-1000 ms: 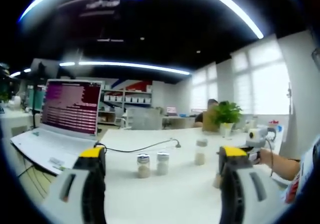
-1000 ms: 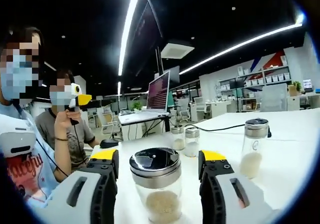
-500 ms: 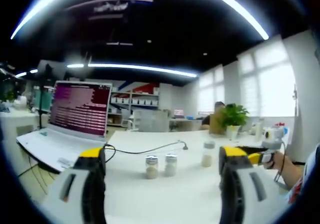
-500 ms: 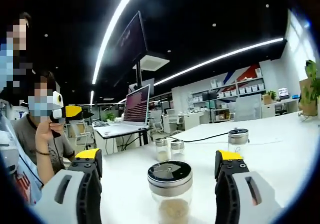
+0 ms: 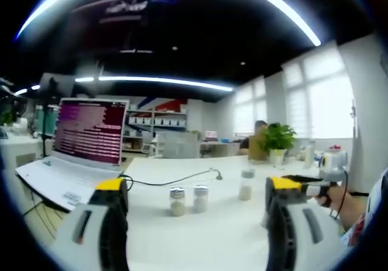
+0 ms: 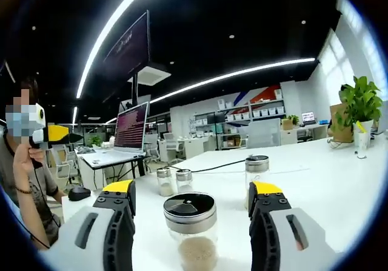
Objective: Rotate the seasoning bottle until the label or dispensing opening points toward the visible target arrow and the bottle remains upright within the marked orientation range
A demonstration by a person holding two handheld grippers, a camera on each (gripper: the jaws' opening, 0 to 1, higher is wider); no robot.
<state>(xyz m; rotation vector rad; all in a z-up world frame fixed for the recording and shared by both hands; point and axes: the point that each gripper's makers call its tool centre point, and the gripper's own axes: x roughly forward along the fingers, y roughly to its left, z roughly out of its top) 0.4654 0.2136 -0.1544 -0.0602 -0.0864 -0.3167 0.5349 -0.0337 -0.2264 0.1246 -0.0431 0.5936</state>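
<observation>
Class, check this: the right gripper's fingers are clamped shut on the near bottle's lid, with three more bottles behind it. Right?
Wrong on the grip. In the right gripper view, the right gripper is open, its fingers standing apart either side of the near bottle. The three bottles behind are correct.

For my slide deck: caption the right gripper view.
Open right gripper flanks a steel-lidded seasoning bottle on the white table.

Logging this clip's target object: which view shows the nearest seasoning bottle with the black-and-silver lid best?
The right gripper view: the seasoning bottle stands upright, close and centred between the open jaws of the right hand-held gripper, lid top and pale contents clear. The left gripper view shows three small jars far off on the white table; I cannot tell this bottle there.
</observation>
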